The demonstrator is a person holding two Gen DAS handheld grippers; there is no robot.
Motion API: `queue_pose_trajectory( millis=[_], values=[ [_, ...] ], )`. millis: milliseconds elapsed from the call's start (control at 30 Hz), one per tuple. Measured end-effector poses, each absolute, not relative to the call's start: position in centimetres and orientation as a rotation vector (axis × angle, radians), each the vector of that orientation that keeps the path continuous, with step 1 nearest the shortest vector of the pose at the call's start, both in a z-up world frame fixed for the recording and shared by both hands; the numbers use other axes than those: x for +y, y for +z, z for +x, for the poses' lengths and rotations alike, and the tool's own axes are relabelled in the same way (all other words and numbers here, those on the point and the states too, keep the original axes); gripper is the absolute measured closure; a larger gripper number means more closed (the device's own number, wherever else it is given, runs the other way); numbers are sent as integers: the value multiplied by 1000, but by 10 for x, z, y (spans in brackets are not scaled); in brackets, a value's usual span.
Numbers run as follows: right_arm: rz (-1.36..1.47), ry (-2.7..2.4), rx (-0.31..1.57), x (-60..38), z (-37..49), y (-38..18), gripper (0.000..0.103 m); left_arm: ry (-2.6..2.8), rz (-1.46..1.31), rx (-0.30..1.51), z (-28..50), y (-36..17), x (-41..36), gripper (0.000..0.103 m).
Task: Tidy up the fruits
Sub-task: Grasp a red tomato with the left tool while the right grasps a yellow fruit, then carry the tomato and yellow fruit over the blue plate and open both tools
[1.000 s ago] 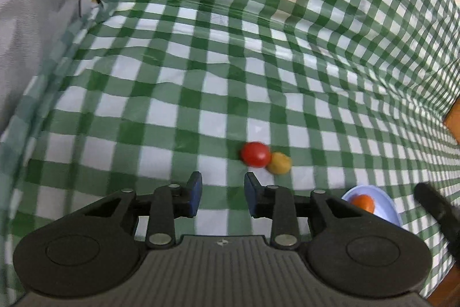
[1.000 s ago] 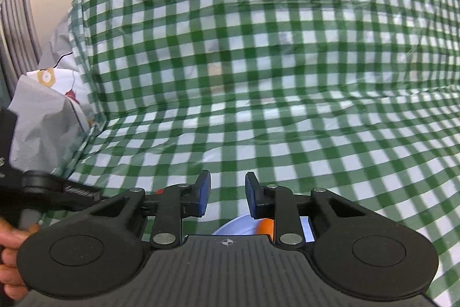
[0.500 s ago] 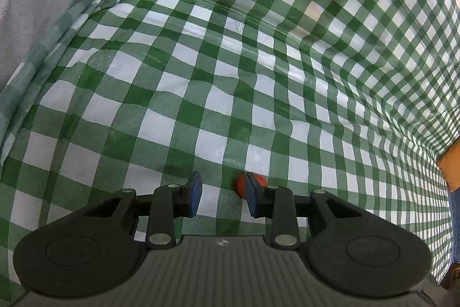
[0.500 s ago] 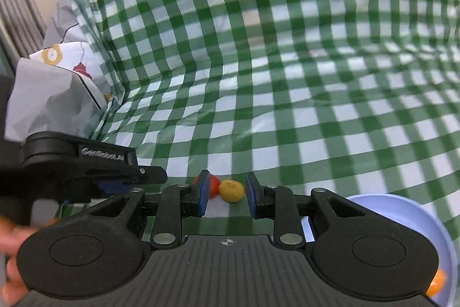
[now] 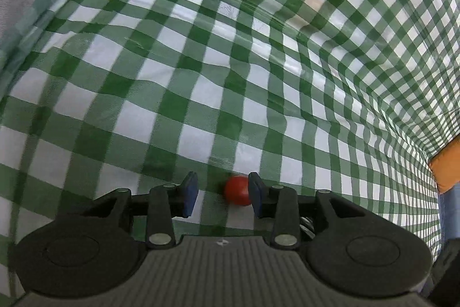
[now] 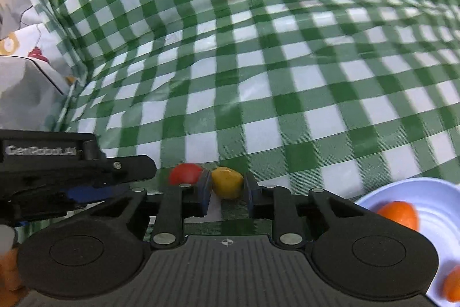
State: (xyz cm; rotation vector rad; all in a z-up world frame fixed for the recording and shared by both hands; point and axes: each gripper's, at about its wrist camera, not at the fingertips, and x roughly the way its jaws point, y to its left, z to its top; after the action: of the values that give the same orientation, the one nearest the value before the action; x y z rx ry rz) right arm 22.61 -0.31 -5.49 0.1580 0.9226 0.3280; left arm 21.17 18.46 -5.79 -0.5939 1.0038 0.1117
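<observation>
On the green checked surface, the left gripper has moved in, fingers apart around the red fruit; the right gripper now sits apart around the yellow fruit; both look ready to grab, near the blue bowl.

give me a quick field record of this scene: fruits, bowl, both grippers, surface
surface: green and white checked tablecloth
red fruit: small red tomato on the cloth, between the left gripper fingers, close against one finger
yellow fruit: yellow tomato on the cloth beside the red one, between the right gripper fingers
bowl: pale blue bowl to the right, holding orange fruit
left gripper: open, not closed on the fruit
right gripper: open, fingers close on either side of the yellow fruit
other: grey bag at the cloth's left edge
</observation>
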Motion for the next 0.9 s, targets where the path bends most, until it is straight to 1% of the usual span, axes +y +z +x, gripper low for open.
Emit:
queue_pose_trajectory(
  millis=[67, 333, 433, 467, 633, 767, 900],
  values=[
    [148, 297, 909, -7, 225, -50, 78, 99, -600, 1007, 215, -60, 181, 55],
    [135, 283, 933, -16, 228, -54, 78, 87, -563, 1048, 230, -75, 165, 56],
    [103, 284, 928, -11, 227, -54, 78, 75, -515, 1049, 233, -77, 157, 59],
    [102, 284, 928, -10, 227, -54, 78, 72, -500, 1049, 234, -77, 156, 69],
    [109, 294, 922, -12, 226, -49, 78, 71, -461, 1022, 231, -69, 152, 69],
    [107, 315, 857, -17, 219, -35, 78, 82, -458, 965, 217, -53, 156, 69],
    [108, 338, 773, -27, 205, -12, 78, 115, -384, 913, 194, -35, 155, 69]
  ],
)
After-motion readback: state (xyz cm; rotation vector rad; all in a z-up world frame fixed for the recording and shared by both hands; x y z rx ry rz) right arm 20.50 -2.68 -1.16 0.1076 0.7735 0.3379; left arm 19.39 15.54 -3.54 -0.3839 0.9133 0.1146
